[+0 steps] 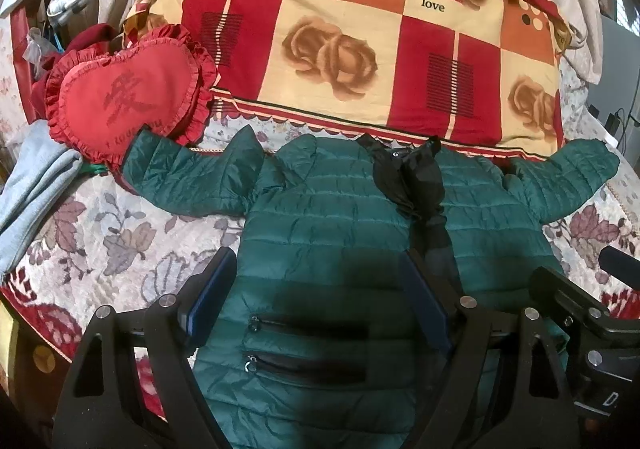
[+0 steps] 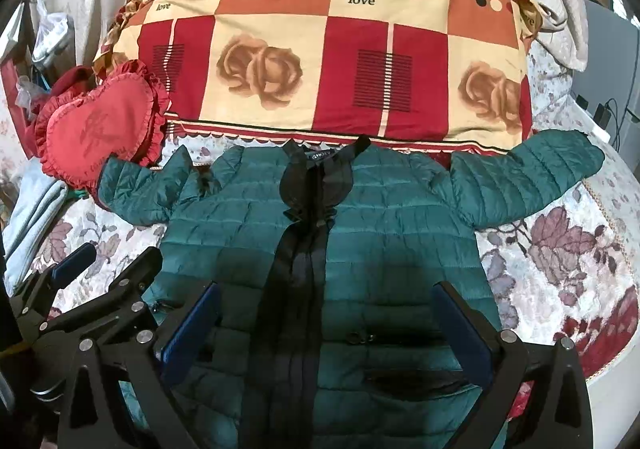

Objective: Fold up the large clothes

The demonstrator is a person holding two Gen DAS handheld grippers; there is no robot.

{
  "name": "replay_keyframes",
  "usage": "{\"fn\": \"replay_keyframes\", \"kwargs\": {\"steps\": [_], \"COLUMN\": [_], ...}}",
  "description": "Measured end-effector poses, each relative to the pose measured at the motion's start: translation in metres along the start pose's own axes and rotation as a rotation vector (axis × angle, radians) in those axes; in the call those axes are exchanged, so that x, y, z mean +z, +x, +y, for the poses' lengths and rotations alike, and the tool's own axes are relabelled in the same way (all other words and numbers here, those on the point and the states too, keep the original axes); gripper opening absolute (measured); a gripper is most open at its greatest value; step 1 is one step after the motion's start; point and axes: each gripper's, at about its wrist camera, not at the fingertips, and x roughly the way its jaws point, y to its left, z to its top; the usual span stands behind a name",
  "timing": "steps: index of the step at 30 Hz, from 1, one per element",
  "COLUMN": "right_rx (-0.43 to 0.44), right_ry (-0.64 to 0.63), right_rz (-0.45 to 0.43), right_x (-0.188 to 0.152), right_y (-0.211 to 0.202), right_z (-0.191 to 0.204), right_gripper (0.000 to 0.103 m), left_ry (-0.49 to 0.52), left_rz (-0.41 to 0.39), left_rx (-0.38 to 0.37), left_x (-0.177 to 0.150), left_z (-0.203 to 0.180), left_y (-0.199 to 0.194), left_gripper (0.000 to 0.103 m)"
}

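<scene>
A dark green quilted puffer jacket point(image 1: 320, 225) lies flat and face up on the bed, both sleeves spread out sideways, black collar and front zipper in the middle. It also shows in the right wrist view point(image 2: 400, 233). My left gripper point(image 1: 316, 269) is open and empty, hovering above the jacket's left half near two zip pockets point(image 1: 308, 345). My right gripper point(image 2: 328, 305) is open and empty above the jacket's lower middle, straddling the black zipper strip point(image 2: 296, 281). The left gripper's fingers point(image 2: 72, 265) show at the right wrist view's left edge.
A red heart-shaped frilled cushion point(image 1: 128, 93) touches the jacket's left sleeve end. A folded red, orange and cream rose-print quilt point(image 1: 352, 49) lies behind the collar. Light blue cloth point(image 1: 36, 185) lies at the left. The bedspread point(image 1: 120, 233) is floral. Cables and a wall point(image 2: 608, 101) are on the right.
</scene>
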Motion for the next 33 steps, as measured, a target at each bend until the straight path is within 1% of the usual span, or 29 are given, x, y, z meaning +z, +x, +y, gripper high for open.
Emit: {"fn": "replay_keyframes", "kwargs": {"steps": [4,9,16,33], "right_rx": [-0.002,-0.008,-0.014,-0.022], "right_ry": [0.008,0.009,0.014,0.021], "right_rz": [0.007,0.008,0.016,0.037], "right_x": [0.001,0.000,-0.001,-0.001], "right_y": [0.004,0.007,0.012,0.021], "right_z": [-0.002,-0.003,-0.006,-0.009], "right_gripper": [0.103,0.103,0.103,0.103], "left_ry": [-0.007,-0.008,-0.013,-0.030], "left_rz": [0.023,0.027,0.022,0.039], "left_rx": [-0.017,-0.020,-0.007,-0.004], "left_x": [-0.002,-0.003,-0.005,-0.005], "left_z": [-0.001,-0.002,0.002,0.007], "left_y": [0.005,0.008,0.011,0.018], "left_gripper": [0.083,0.083,0.083,0.083]}}
